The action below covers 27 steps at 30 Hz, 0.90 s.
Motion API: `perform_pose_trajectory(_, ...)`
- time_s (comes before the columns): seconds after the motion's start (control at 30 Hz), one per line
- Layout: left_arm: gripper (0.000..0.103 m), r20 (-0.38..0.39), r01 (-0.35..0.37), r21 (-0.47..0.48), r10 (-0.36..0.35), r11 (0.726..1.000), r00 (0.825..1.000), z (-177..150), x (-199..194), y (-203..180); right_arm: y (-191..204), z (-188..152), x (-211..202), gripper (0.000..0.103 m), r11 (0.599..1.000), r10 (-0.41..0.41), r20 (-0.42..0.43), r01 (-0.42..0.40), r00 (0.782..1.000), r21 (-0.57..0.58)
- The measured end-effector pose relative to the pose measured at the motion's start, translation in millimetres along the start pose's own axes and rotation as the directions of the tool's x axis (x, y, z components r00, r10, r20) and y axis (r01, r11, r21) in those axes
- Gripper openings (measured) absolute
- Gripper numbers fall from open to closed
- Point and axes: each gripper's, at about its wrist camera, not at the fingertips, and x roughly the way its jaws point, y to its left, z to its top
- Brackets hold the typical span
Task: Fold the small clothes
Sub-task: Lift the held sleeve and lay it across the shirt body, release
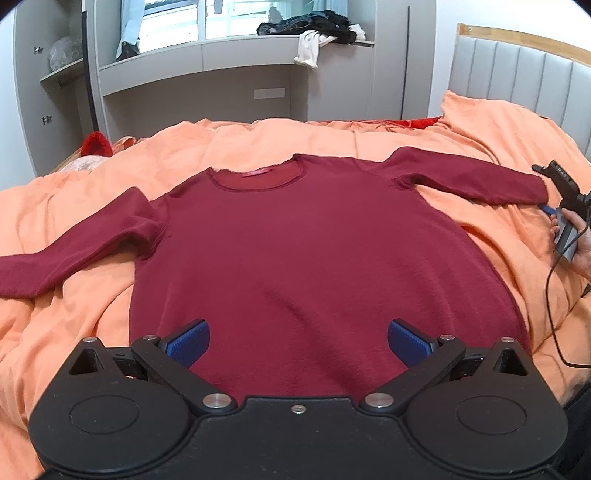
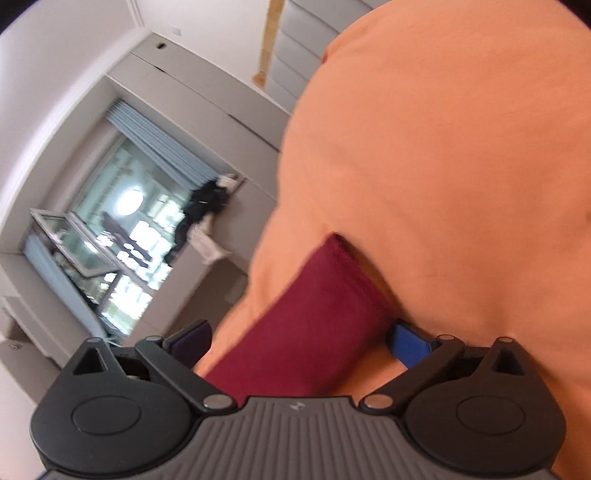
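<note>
A dark red long-sleeved sweater (image 1: pixel 295 240) lies flat and face up on the orange duvet (image 1: pixel 258 140), with both sleeves spread out sideways. My left gripper (image 1: pixel 298 341) hovers over the sweater's hem, open, with its blue pads (image 1: pixel 190 341) wide apart and nothing clamped. In the left wrist view my right gripper (image 1: pixel 546 189), held by a hand (image 1: pixel 583 247), sits at the cuff of the right-hand sleeve. In the right wrist view that gripper (image 2: pixel 301 343) stands open with the sleeve cuff (image 2: pixel 306 317) lying between its fingers, the pads apart from the cloth.
A padded grey headboard (image 1: pixel 517 70) rises at the right. A pile of dark and white clothes (image 1: pixel 317 26) sits on the window ledge behind the bed. A black cable (image 1: pixel 554 314) trails from the right gripper. A red item (image 1: pixel 96 144) lies at the bed's far left.
</note>
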Motion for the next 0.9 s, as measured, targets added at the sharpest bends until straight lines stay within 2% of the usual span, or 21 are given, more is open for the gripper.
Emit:
perform_pose_trajectory(0.07,0.103,-0.008,-0.004,-0.003,0.004,1.0,1.0,0.2,2.9,0.8,0.1,2.9,7.3,0.1,1.0,0.02,-0.001,-0.02,1.0,0.001)
perform_pose_trajectory(0.17,0.103,-0.006,-0.005,0.009,0.005,1.0,1.0,-0.1,2.8,-1.2,-10.4,8.9,5.7,0.081,0.996,0.054,0.014,-0.055,0.998,0.075)
perform_pose_trajectory(0.2,0.103,-0.002,-0.005,0.013,0.005,1.0,1.0,-0.4,1.9,-1.6,-15.5,11.4,4.0,0.07,0.992,0.066,0.01,-0.067,0.998,0.104)
perform_pose_trajectory(0.23,0.103,0.003,-0.006,0.018,0.006,1.0,1.0,-0.4,1.2,-1.9,-20.0,14.2,2.9,0.052,0.99,0.067,0.001,-0.066,0.998,0.126)
perform_pose_trajectory(0.33,0.103,0.006,-0.016,0.014,0.016,1.0,1.0,-2.2,-0.6,-1.4,-24.1,21.6,7.0,0.022,0.99,0.065,-0.025,-0.061,0.998,0.13)
perform_pose_trajectory(0.4,0.103,0.008,-0.02,0.003,0.02,1.0,1.0,-2.7,-1.9,0.5,-5.7,25.1,5.9,0.01,0.999,0.031,-0.036,-0.03,0.999,0.026)
perform_pose_trajectory(0.47,0.102,0.021,-0.03,-0.005,0.03,1.0,0.999,-2.6,-5.7,3.1,29.6,24.6,9.9,0.008,0.992,-0.032,-0.049,0.025,0.998,-0.127)
perform_pose_trajectory(0.57,0.103,0.047,-0.056,-0.01,0.056,0.998,0.997,-2.0,-12.9,6.4,97.9,10.4,21.2,0.007,0.961,-0.035,-0.085,0.011,0.996,-0.275)
perform_pose_trajectory(0.63,0.103,0.053,-0.06,-0.013,0.061,0.998,0.997,-2.3,-17.1,10.3,151.6,-11.8,33.3,0.006,0.931,-0.031,-0.133,-0.02,0.991,-0.365)
perform_pose_trajectory(0.7,0.103,0.057,-0.05,-0.027,0.052,0.998,0.997,-3.2,-22.8,16.4,213.2,-43.6,46.1,0.006,0.88,-0.009,-0.187,-0.081,0.982,-0.468)
perform_pose_trajectory(0.73,0.103,0.062,-0.044,-0.038,0.046,0.998,0.997,-3.6,-26.9,20.0,243.7,-61.2,54.4,0.006,0.865,0.014,-0.228,-0.126,0.974,-0.485)
perform_pose_trajectory(0.8,0.103,0.084,-0.043,-0.058,0.048,0.997,0.995,-4.5,-35.7,27.6,297.7,-98.4,68.1,0.006,0.845,0.056,-0.315,-0.213,0.947,-0.491)
perform_pose_trajectory(0.9,0.103,0.109,-0.061,-0.081,0.07,0.995,0.992,-6.4,-46.8,39.3,378.2,-170.4,85.4,0.006,0.772,0.092,-0.408,-0.324,0.908,-0.547)
